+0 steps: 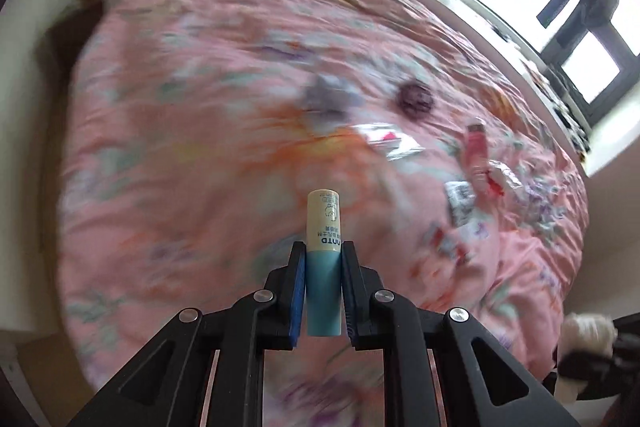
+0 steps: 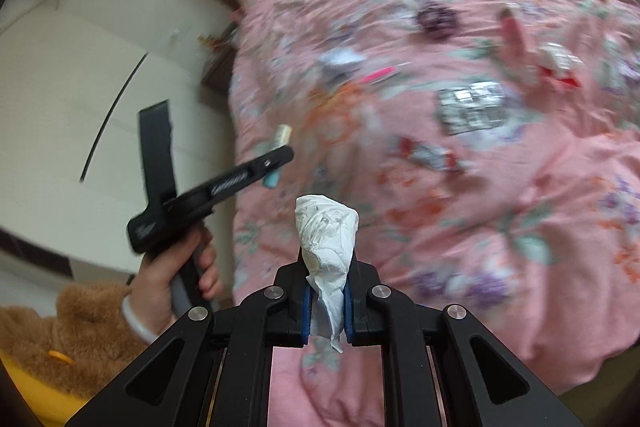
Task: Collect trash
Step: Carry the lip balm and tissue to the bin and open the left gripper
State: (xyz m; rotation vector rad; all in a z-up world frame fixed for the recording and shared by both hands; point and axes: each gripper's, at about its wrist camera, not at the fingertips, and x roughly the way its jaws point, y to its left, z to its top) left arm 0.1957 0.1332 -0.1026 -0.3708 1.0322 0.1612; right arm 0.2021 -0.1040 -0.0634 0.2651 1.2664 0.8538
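L gripper (image 1: 323, 251) clamps a cream-and-teal lip-balm tube (image 1: 323, 227); R gripper (image 2: 327, 263) pinches a crumpled white tissue (image 2: 326, 231), both above pink floral bed quilt (image 1: 224, 75) w/ scattered wrappers.

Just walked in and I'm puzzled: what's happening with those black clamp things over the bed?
A person is tidying litter off a pink floral bedspread using two hand-held grippers. The left gripper is clamped on a small cream-and-teal tube. The right gripper is pinching a crumpled white tissue. Both are lifted clear of the bed. Several wrappers and a dark round item lie on the cover, not yet collected.
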